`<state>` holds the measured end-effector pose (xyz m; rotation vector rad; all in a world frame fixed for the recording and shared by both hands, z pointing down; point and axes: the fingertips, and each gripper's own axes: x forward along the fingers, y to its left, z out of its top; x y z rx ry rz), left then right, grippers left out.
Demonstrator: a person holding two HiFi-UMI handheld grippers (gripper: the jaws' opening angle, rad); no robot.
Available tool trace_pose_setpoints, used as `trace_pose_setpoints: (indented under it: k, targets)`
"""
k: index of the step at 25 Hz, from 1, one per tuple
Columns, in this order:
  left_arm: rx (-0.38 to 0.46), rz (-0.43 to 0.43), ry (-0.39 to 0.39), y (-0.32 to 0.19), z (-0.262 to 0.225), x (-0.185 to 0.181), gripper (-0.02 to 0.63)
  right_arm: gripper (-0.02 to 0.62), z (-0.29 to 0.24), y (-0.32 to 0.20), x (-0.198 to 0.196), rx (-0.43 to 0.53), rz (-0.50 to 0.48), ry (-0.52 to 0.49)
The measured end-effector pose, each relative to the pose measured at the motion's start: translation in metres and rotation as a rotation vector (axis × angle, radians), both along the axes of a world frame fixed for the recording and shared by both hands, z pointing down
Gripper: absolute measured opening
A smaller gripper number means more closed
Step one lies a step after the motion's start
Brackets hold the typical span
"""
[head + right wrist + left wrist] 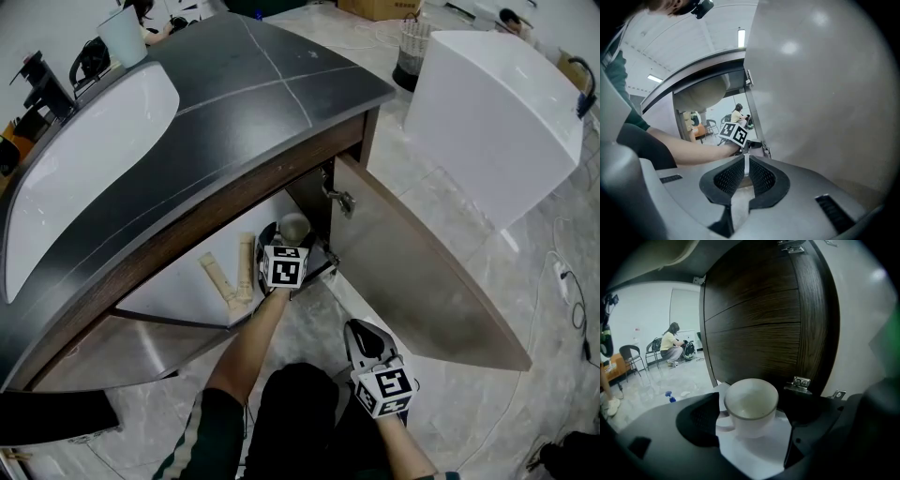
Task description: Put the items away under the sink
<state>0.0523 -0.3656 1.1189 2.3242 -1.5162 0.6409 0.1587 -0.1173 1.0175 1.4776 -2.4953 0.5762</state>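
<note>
I count one white ceramic mug (750,401), and it is inside the cupboard under the dark grey stone tabletop (272,84). It stands upright on the white cupboard floor (754,451), in front of a dark brown wooden panel (759,324). My left gripper (289,242) reaches into the cupboard. Its jaws are spread, and the mug sits right between them. The mug's handle points at the left jaw and is just beside it or touching it; I cannot tell which. A strip of bare white floor shows between the mug and the right jaw, so the mug is resting on the floor and not clamped.

There are two cream-coloured bottle-shaped pieces on the same floor, to the left of the mug. One (218,278) lies tilted and the other (246,267) lies close beside it.

Two cupboard doors stand open, the grey left door (103,352) and the grey right door (422,281). One white oval basin (84,159) is set into the tabletop.

My right gripper (745,164) hangs low outside the cupboard, near the right door. Its jaws are pressed together with nothing in them.
</note>
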Motion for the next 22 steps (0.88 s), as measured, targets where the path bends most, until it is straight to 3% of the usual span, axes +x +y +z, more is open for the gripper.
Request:
trace_pose_setpoints:
  k: [8,10,14,15,22]
  targets:
    - [0.064,-0.054,0.006,0.035,-0.029,-0.011,0.412,0.06,-0.007,0.007,-0.001,0.01,-0.012,-0.008]
    - [0.085,-0.033,0.027,0.049,-0.045,-0.01,0.335,0.06,-0.013,0.009,0.0,0.027,-0.007,0.005]
    - [0.114,0.031,0.044,0.069,-0.079,-0.008,0.049,0.06,-0.035,0.01,0.009,0.078,0.023,0.016]
    - [0.114,0.04,0.039,0.072,-0.083,-0.01,0.011,0.06,-0.04,0.01,0.008,0.082,0.018,0.017]
    - [0.04,0.121,-0.025,0.127,-0.153,-0.013,0.009,0.06,-0.132,0.015,-0.015,0.042,-0.025,0.004]
